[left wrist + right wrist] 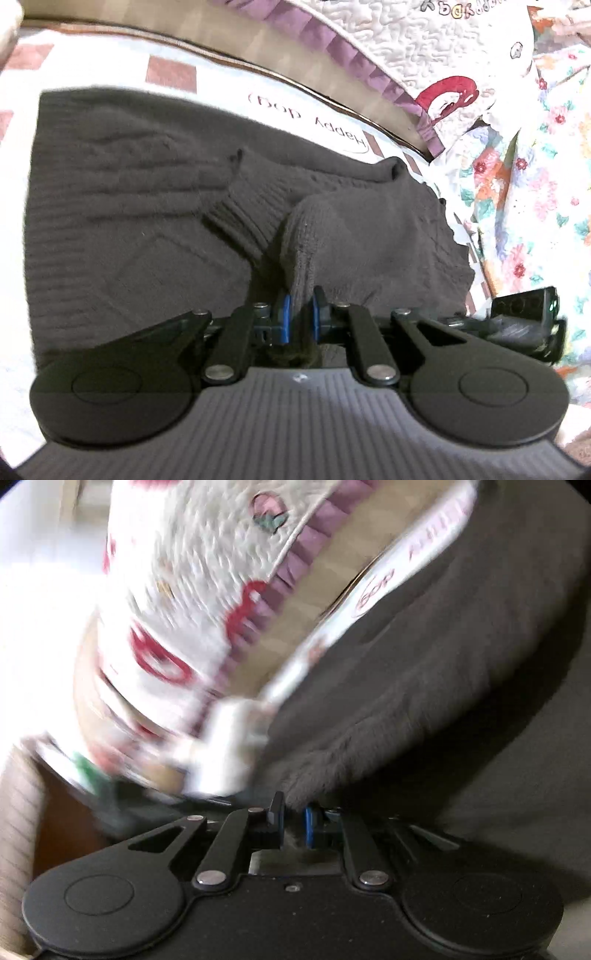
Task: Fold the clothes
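A dark brown knitted sweater lies spread on a white sheet, with a ribbed cuff folded across its middle. My left gripper is shut on a raised fold of that sweater, which bulges up between the blue pads. In the blurred right wrist view the same brown sweater fills the right side. My right gripper is shut on its fuzzy edge. The other gripper's black body shows at the right edge of the left wrist view.
The white sheet carries red squares and printed words. Behind it runs a wooden bed edge with a quilted cream blanket with purple frill. A floral cloth lies at the right.
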Demonstrator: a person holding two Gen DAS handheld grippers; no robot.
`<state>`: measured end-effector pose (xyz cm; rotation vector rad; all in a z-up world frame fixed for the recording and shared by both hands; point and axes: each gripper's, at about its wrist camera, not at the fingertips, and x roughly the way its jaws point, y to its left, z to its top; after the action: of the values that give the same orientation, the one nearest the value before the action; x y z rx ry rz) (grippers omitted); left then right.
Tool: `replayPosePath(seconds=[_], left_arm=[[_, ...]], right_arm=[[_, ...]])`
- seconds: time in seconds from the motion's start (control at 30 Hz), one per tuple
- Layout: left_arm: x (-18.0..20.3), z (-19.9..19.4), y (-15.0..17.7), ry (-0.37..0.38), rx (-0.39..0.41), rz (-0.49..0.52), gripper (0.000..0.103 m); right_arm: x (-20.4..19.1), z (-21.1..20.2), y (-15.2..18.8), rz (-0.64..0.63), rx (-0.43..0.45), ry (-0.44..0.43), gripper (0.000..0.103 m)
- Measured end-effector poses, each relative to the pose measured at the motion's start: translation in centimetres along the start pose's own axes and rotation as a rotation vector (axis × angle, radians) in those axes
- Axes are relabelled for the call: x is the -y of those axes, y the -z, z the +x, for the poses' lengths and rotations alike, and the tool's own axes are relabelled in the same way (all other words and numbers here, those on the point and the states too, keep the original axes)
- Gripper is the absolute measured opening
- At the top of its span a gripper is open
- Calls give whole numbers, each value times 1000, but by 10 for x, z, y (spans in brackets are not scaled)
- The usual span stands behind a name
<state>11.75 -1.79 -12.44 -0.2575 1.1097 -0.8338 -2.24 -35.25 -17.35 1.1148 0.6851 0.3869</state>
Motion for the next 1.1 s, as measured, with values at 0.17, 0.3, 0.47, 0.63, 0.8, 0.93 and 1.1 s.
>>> replayPosePath(seconds=[0.17, 0.3, 0.47, 0.63, 0.8, 0.93, 1.1], left_arm=[[2, 7, 2, -203, -66, 111, 23], [1, 4, 0, -340, -36, 177, 37], [-13, -11, -7, -400, 84, 151, 44], [-27, -19, -12, -421, 200, 133, 46], [-37, -12, -9, -340, 193, 75, 48], [-30, 2, -10, -259, 170, 44, 50], [-10, 35, -38, -238, 164, 37, 53]], right_arm=[[-4, 7, -4, -16, -176, 207, 13], [-22, 23, 2, -210, -268, 415, 20], [-47, 28, -3, -366, -386, 549, 39], [-82, 14, -19, -522, -394, 646, 56], [-82, 4, -39, -638, -137, 708, 57], [-59, 22, -50, -639, -65, 761, 57], [-58, 33, -52, -739, -61, 742, 57]])
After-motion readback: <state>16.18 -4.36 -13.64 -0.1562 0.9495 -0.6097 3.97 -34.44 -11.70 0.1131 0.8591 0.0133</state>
